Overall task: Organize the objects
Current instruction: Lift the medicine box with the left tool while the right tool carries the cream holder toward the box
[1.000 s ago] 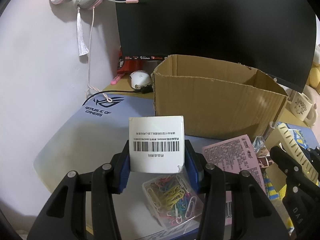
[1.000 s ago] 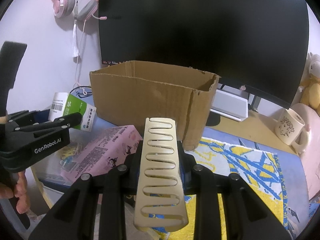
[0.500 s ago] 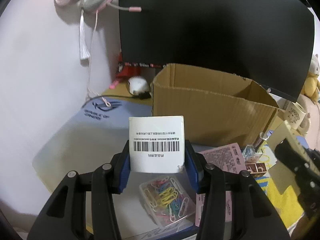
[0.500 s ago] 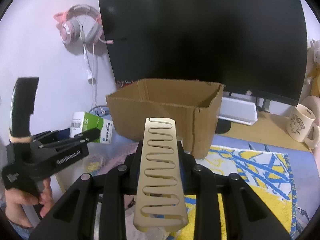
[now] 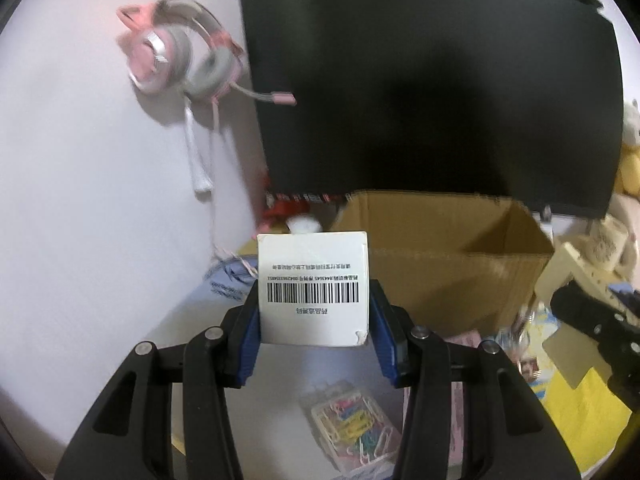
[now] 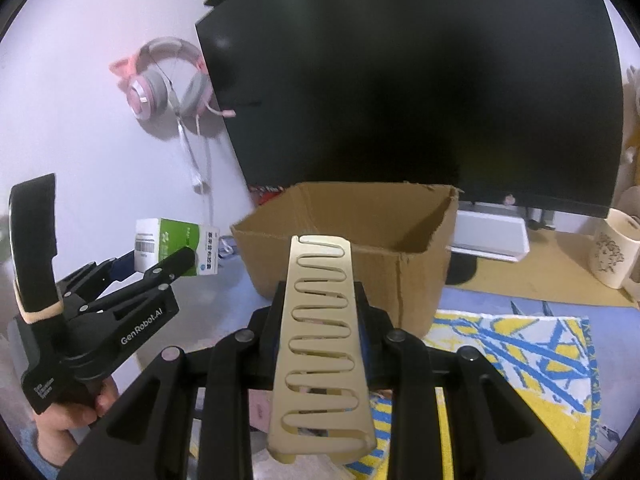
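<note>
The surface [image 6: 540, 276] carries an open cardboard box [image 6: 352, 252] before a black monitor [image 6: 420, 80]; a pink headset [image 6: 168, 84] hangs on the wall. The left hand-held gripper [image 5: 314, 320] clamps a white barcode-labelled carton [image 5: 313, 288], raised beside the box. The right hand-held gripper [image 6: 320, 320] clamps a cream slotted clip [image 6: 322, 348] before it.

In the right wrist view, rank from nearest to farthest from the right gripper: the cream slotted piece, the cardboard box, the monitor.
1. cream slotted piece, clamped in the right gripper.
2. cardboard box, open, just ahead on the desk.
3. monitor, behind the box by the wall.
</note>
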Available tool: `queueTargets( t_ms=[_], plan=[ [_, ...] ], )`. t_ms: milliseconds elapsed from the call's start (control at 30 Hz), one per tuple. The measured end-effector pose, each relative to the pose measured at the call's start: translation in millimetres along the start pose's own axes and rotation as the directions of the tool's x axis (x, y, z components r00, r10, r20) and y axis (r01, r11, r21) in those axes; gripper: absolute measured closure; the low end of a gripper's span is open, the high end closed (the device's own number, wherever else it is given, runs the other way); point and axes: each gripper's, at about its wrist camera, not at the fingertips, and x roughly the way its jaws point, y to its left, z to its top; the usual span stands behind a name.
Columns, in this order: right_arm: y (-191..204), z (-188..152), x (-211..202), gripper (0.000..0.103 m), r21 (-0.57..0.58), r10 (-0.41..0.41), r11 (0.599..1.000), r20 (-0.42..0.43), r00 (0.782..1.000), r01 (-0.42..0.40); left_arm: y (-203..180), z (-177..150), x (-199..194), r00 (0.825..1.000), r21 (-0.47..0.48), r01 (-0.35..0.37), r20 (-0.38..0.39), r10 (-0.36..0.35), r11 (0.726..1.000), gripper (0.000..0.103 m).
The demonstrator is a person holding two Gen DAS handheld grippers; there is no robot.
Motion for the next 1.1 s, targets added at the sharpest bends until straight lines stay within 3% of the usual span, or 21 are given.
queueTargets(
  t_ms=[300,667,1100],
  plan=[
    [-3.7,21.9,-7.5,0.073,-0.010,-0.032,0.999,0.029,0.999,0.032,6.6,28.0,-15.9,0.997,-0.015,-0.003,0.080,0.004,1.000,0.056],
    [-13.2,47.7,3.2,0.073,0.005,-0.034,0.999,0.043,0.998,0.034,0.7,62.0,-0.8,0.996,-0.009,0.001,0.089,-0.001,1.000,0.056],
    [-23.0,86.8,18.4,0.073,0.010,-0.119,0.993,0.053,0.991,0.119,-11.0,109.2,25.4,0.996,-0.002,0.017,0.086,-0.016,1.000,0.056]
  ],
)
